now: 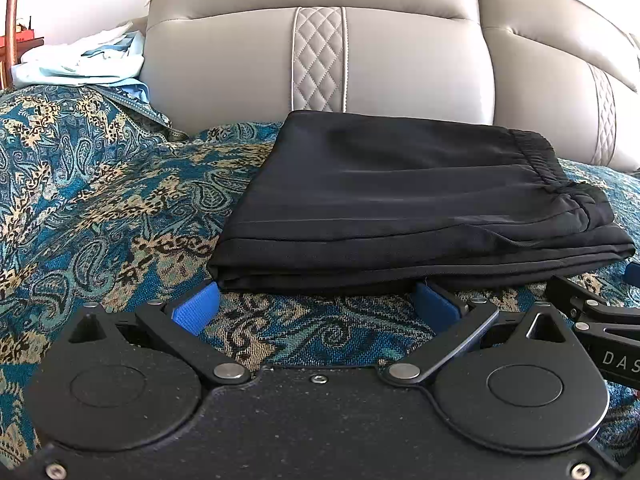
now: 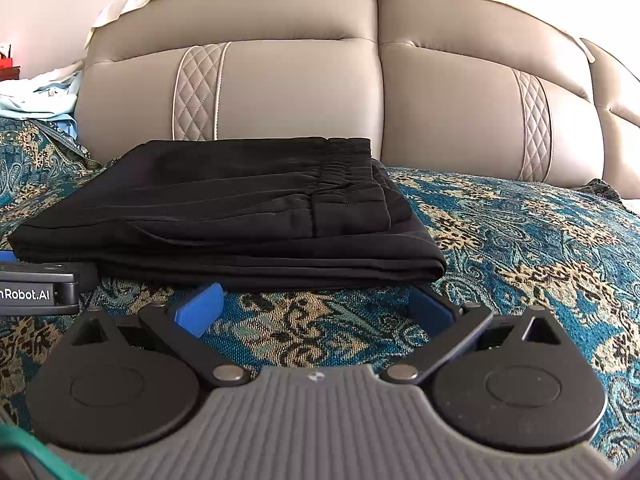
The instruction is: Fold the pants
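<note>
We see the pants [image 1: 400,200] apparently fully folded on the bedspread [image 1: 100,200], so both the left hand-held gripper [image 1: 320,308] and the right hand-held gripper [image 2: 316,308] rest spread apart at its near edge.

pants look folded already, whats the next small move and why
Probably draw both grippers back and stop. The pants lie in a compact layered stack on the patterned cover. The left hand-held gripper and right hand-held gripper are open at the near edge, gripping nothing.

Folded black pants [image 1: 400,200] lie on the paisley throw [image 1: 100,208], left tongs [image 1: 316,306] spread wide just before them.
</note>
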{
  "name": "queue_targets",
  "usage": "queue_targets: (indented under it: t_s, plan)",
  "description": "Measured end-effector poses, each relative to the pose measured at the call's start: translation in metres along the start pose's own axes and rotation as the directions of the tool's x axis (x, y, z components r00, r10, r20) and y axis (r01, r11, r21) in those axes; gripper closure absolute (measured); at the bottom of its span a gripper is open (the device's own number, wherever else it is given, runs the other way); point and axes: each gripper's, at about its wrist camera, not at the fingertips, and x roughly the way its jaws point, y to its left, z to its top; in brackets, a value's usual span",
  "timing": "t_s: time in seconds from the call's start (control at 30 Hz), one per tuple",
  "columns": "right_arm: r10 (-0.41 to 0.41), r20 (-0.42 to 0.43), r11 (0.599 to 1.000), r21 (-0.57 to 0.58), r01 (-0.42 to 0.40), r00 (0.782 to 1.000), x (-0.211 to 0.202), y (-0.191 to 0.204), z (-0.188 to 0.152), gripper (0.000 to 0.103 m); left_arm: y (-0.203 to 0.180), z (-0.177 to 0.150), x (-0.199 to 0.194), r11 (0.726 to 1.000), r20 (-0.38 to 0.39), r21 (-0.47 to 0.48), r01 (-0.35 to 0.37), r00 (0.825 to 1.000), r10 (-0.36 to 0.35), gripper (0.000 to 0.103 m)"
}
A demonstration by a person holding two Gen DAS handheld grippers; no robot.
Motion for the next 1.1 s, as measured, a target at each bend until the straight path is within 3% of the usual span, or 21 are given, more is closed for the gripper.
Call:
queue_targets:
  t_s: [1.1]
  plan:
    - [0.0,0.001,1.0,0.0,0.0,1.0,-0.001,0.0008,-0.0002,0.0,-0.0008,0.0002,-0.0013,1.0,0.01,0.003,0.002,1.0,-0.002,0.0]
